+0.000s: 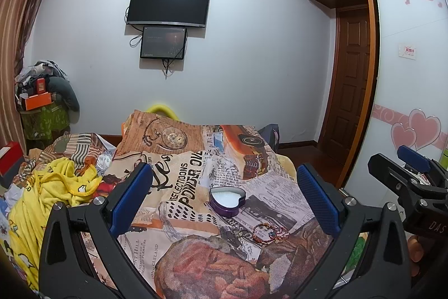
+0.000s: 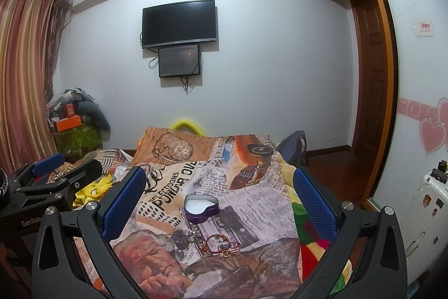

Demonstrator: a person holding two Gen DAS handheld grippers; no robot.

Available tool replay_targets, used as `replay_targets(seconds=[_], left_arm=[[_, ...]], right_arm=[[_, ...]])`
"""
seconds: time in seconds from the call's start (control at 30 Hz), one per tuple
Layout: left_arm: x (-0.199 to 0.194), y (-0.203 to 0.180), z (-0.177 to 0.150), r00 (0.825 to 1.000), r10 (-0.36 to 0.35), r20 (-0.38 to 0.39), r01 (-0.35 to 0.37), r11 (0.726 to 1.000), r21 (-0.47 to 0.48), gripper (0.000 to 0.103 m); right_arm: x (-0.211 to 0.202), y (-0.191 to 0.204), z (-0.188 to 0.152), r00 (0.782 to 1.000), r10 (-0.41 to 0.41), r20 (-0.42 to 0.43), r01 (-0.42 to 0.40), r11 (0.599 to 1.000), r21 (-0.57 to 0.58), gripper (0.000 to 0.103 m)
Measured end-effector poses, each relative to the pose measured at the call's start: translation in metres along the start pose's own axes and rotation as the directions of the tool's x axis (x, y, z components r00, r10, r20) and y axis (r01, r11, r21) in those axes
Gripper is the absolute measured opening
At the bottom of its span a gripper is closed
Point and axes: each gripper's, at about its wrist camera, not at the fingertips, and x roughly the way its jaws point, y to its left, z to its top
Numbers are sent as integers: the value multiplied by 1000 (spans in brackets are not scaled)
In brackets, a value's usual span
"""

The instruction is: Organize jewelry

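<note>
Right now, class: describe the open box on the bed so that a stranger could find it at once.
Start at the newspaper-print bedspread below the wall-mounted television. Near its middle sits a heart-shaped tin, just beyond a small tangle of bracelets. It alone is a lidless purple heart with a white inside.

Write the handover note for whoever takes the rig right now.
Left gripper: open, empty, held above the bed.
Right gripper: open, empty, alongside it.
Heart tin: open on the printed bedspread, white lining showing, nothing visible inside.
Bracelet: on the bedspread just in front of the tin, with a small tangle of rings or chain beside it; exact pieces too small to tell.
Done: nothing in the tin yet.
Left: pick up each piece and put it in the tin.
</note>
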Motion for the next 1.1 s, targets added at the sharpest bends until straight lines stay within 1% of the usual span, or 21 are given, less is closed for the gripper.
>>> replay_targets(seconds=[0.3, 0.53, 0.83, 0.97, 1.1], left_arm=[[-2, -1, -2, 1000, 0, -3, 0, 1000, -2, 103], [3, 1, -6, 1000, 0, -7, 0, 1000, -4, 103], [7, 2, -3, 1000, -1, -25, 0, 1000, -9, 103], [13, 3, -3, 999, 3, -41, -4, 1000, -10, 103], [24, 7, -6, 997, 19, -74, -20, 1000, -13, 103]], right_arm=[[0, 1, -1, 1000, 1, -1, -1, 1000, 0, 103], [0, 2, -2, 1000, 1, -3, -1, 1000, 0, 103], [2, 4, -4, 1000, 2, -12, -2, 1000, -1, 103], [9, 1, -4, 1000, 2, -30, -2, 1000, 0, 103], [22, -3, -8, 997, -5, -72, 5, 1000, 1, 103]])
